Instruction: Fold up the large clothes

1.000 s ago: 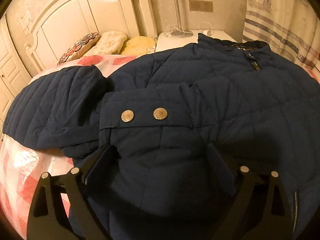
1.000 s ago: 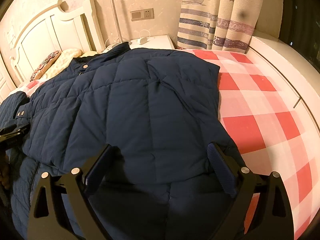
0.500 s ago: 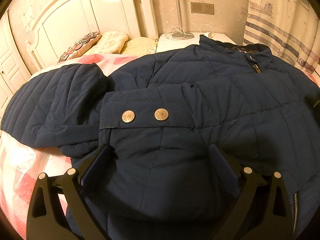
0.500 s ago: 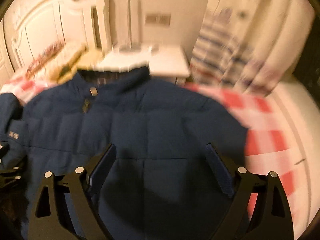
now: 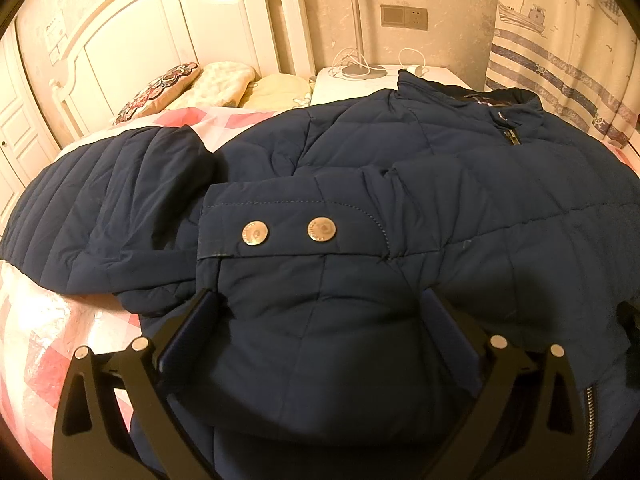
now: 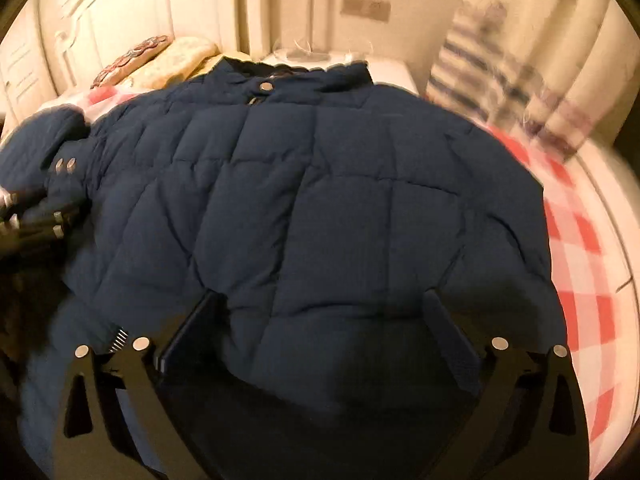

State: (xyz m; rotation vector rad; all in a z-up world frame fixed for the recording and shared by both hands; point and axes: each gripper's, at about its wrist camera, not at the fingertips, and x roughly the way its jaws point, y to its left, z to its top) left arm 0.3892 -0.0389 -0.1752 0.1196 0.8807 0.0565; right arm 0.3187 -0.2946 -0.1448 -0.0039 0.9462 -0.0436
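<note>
Folding has barely begun, by the look of it: your one jacket (image 6: 312, 200) lies front up across the bed (image 6: 576, 240), collar toward the headboard (image 5: 168, 40), one sleeve (image 5: 288, 232) already laid across the chest, its cuff showing two snaps. The other side and the hem still need folding in. Your left gripper (image 5: 320, 332) hangs over that sleeve with its jaws spread wide, gripping nothing. Your right gripper (image 6: 320, 332) sits above the jacket's body, jaws opening, only flat quilting under them. Three pillows (image 5: 224, 84) sit by the headboard.
</note>
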